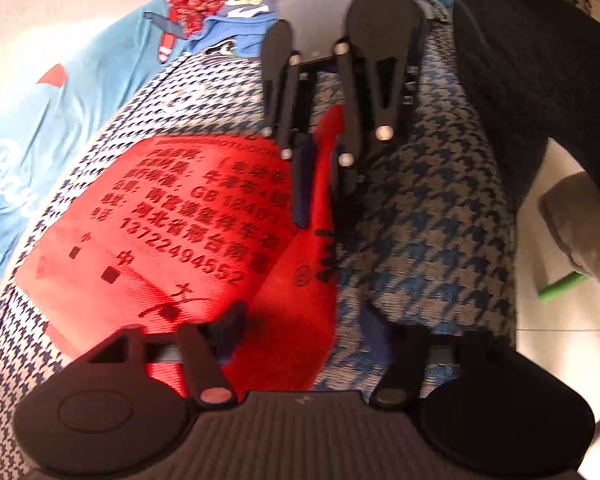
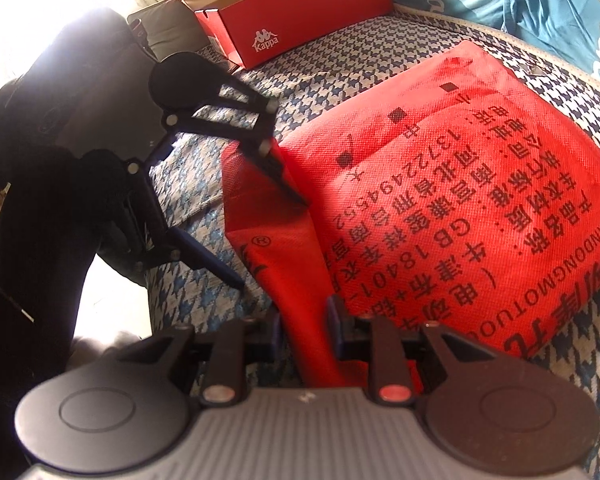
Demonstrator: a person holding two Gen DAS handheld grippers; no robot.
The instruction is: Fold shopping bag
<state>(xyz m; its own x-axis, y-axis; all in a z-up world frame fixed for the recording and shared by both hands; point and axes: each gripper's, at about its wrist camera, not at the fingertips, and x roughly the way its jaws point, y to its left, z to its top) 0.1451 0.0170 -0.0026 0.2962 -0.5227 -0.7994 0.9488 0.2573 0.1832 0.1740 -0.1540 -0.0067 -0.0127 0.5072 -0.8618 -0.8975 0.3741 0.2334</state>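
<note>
A red non-woven shopping bag (image 1: 148,240) (image 2: 460,200) with black printed text lies flat on a houndstooth-patterned cover (image 1: 420,220). One edge of it rises in a folded ridge (image 2: 268,232). My right gripper (image 2: 306,324) is shut on that red ridge; the left wrist view shows it (image 1: 324,200) from the front, with red fabric pinched between its fingers. My left gripper (image 1: 302,332) is open, its fingers spread wide on either side of the ridge. In the right wrist view it (image 2: 268,240) comes in from the left, one finger resting on the red fold.
A red Kappa shoe box (image 2: 300,12) stands at the far end of the cover. Blue clothing (image 1: 60,120) (image 2: 560,12) lies beside the bag. A person's dark clothing (image 1: 540,60) is close by. Off the cover's edge, a green object (image 1: 560,286) lies on light floor.
</note>
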